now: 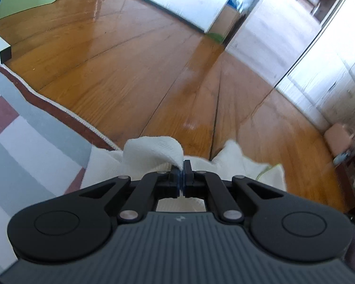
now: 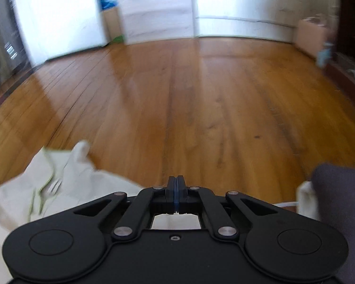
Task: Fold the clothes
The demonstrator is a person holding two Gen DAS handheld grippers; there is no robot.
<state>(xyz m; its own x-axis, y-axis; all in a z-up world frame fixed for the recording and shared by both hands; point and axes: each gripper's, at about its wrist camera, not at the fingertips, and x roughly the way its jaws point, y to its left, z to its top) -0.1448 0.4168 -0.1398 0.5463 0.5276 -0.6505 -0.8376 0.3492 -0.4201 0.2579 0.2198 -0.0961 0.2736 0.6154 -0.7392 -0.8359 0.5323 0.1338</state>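
A white garment (image 1: 151, 153) with a thin green trim hangs under both grippers above a wooden floor. My left gripper (image 1: 182, 165) is shut on a bunched fold of the white garment that curls up over its left finger. In the right wrist view the same garment (image 2: 66, 177) spreads out to the lower left, with green trim lines on it. My right gripper (image 2: 176, 180) has its jaws pressed together; white cloth shows beneath it through the frame opening, but no cloth shows between the tips.
A striped grey, white and maroon rug (image 1: 23, 127) lies at the left. The wooden floor (image 2: 189, 108) stretches ahead to white doors and walls. A pink box (image 2: 310, 35) stands far right. A dark grey sleeve or cloth (image 2: 338, 201) is at the right edge.
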